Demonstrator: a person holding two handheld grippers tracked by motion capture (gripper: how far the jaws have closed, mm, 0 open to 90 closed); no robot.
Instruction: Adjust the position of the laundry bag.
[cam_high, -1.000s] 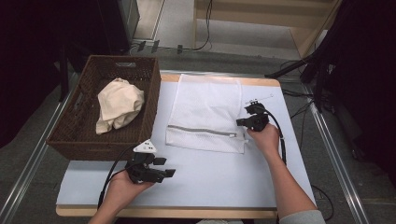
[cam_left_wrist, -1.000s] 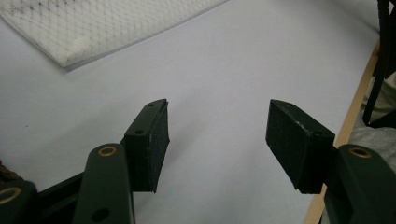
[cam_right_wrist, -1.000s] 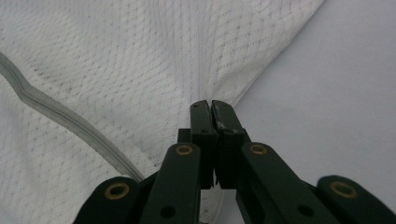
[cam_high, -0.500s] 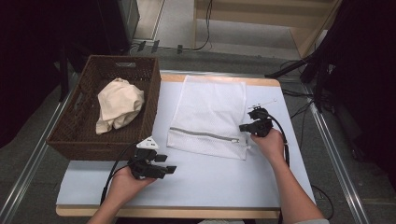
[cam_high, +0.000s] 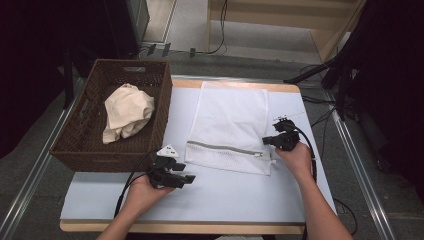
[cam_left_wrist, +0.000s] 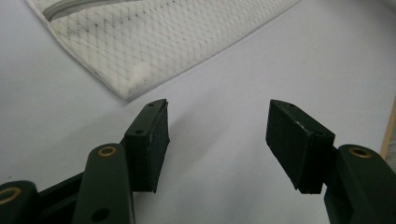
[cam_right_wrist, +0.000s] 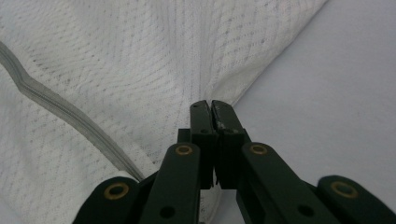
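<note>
On the desk (cam_high: 225, 195) between your hands lies a white mesh laundry bag (cam_high: 231, 125), flat, grey zipper closed. Your right claw (cam_high: 274, 140) pinches its right edge; your left claw (cam_high: 189, 178) hovers apart near its front-left corner.

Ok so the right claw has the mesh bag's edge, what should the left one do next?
Probably ease the open left claw forward onto the mesh bag at its near corner, which lies just ahead of it, untouched, while the right claw is shut on the bag's edge.
</note>
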